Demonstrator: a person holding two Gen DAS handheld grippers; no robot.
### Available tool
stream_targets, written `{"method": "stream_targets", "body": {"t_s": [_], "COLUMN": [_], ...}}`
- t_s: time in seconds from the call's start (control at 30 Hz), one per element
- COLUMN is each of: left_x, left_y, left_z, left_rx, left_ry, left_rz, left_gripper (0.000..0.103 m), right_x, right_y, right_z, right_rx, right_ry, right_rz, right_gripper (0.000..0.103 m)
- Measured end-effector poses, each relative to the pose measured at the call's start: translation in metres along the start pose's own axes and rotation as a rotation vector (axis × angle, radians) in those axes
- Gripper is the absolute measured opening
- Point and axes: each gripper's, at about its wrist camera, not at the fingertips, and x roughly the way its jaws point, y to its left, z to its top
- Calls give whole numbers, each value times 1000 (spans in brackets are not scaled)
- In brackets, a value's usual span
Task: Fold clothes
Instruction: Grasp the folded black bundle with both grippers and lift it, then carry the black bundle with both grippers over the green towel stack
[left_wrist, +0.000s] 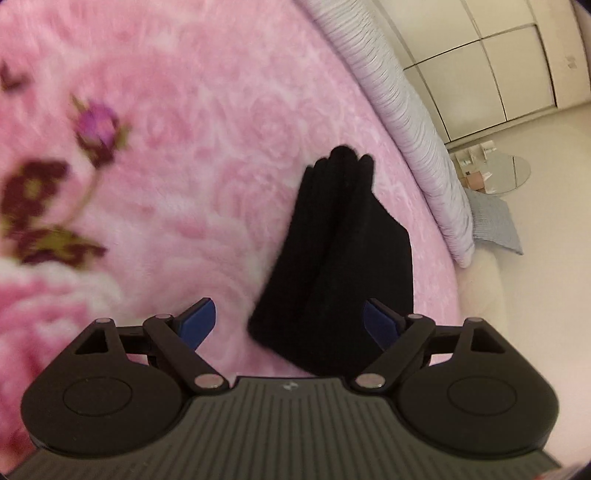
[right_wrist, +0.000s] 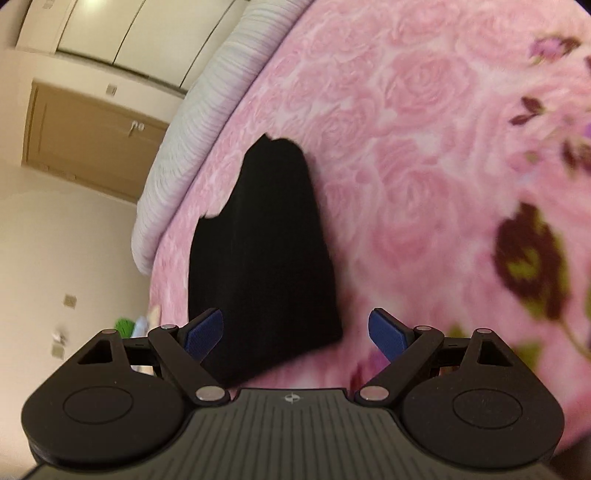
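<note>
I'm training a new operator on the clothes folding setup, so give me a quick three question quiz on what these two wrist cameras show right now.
1. True or false: the left gripper is clamped on the black garment.
2. Multiple choice: what does the black garment lie on? A) a wooden table B) a pink rose-patterned blanket C) a tiled floor
3. Short answer: what is the state of the right gripper, and does it hold anything?

Key:
1. False; its jaws stand apart and grip nothing.
2. B
3. Open and holding nothing; the garment lies on the blanket beyond its fingers.
</note>
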Motion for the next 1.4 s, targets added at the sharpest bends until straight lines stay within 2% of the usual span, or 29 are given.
{"method": "stream_targets", "body": {"t_s": [0.07, 0.17, 0.3, 0.33, 0.5, 0.53, 0.6, 0.67, 0.8, 0.9, 1.03, 1.23, 1.4], "left_x": [16, 36, 63, 70, 103, 108, 118, 128, 136, 110, 69, -49, -151], "left_y": [11, 8, 1, 0, -9, -9, -12, -15, -21, -36, -58, -71, -49], "left_z": [14, 27, 44, 48, 67, 70, 75, 77, 79, 85, 94, 110, 148], "left_rx": [-43, -28, -10, -5, -4, -15, -21, -31, -69, -82, -114, -197, -216], "left_ry": [26, 68, 138, 155, 234, 249, 281, 307, 338, 322, 296, 172, 40], "left_rz": [-17, -57, -105, -117, -170, -171, -169, -156, -142, -116, -79, -52, -63], "left_gripper": [84, 84, 82, 79, 74, 69, 60, 45, 32, 30, 30, 29, 29], "right_x": [13, 31, 50, 57, 97, 105, 117, 122, 122, 115, 98, 83, 101], "right_y": [-8, -15, -10, -8, 4, 5, 10, 13, 14, 32, 72, 158, 245], "right_z": [10, 24, 38, 43, 66, 68, 71, 73, 75, 73, 70, 49, 7], "right_rx": [36, 57, 23, 14, -55, -64, -77, -65, 29, 59, 114, 105, 27], "right_ry": [2, 29, 61, 77, 183, 196, 217, 230, 237, 237, 268, 361, 434], "right_rz": [13, 46, 64, 54, 102, 104, 92, 66, 19, -15, -4, 43, 115], "right_gripper": [89, 89, 86, 82, 81, 77, 76, 67, 53, 48, 46, 46, 46]}}
